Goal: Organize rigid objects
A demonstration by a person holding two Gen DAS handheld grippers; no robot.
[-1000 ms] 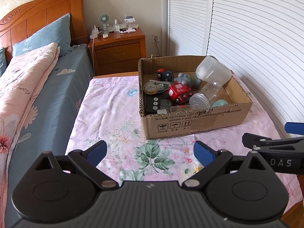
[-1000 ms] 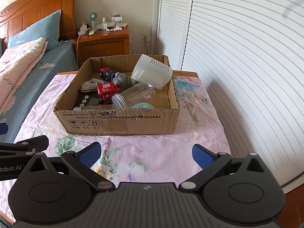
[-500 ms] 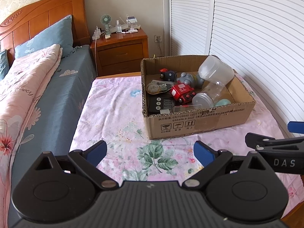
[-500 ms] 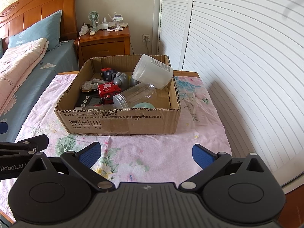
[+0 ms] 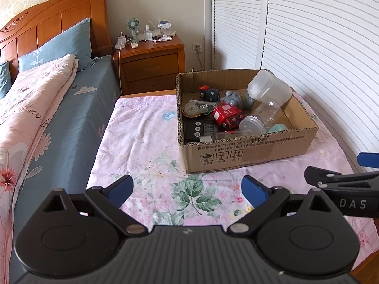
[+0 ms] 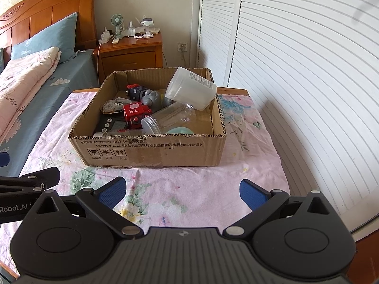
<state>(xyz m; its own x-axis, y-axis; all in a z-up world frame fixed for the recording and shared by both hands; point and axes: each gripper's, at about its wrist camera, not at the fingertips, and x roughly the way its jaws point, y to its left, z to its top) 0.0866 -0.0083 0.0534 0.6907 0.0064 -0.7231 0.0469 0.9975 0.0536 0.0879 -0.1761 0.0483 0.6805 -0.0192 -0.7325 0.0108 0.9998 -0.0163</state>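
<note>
The cardboard box sits on the floral-clothed surface, its right wall near the surface's right edge and louvred doors, with bare cloth open before it and to its left toward the bed. Inside lie a red toy, clear jar and frosted tub tilted on the rim. Left gripper and right gripper hover with fingers spread, empty — both slightly farther back than a second ago.

surface draped in pink floral cloth; carries one open cardboard box, nothing else.
</note>
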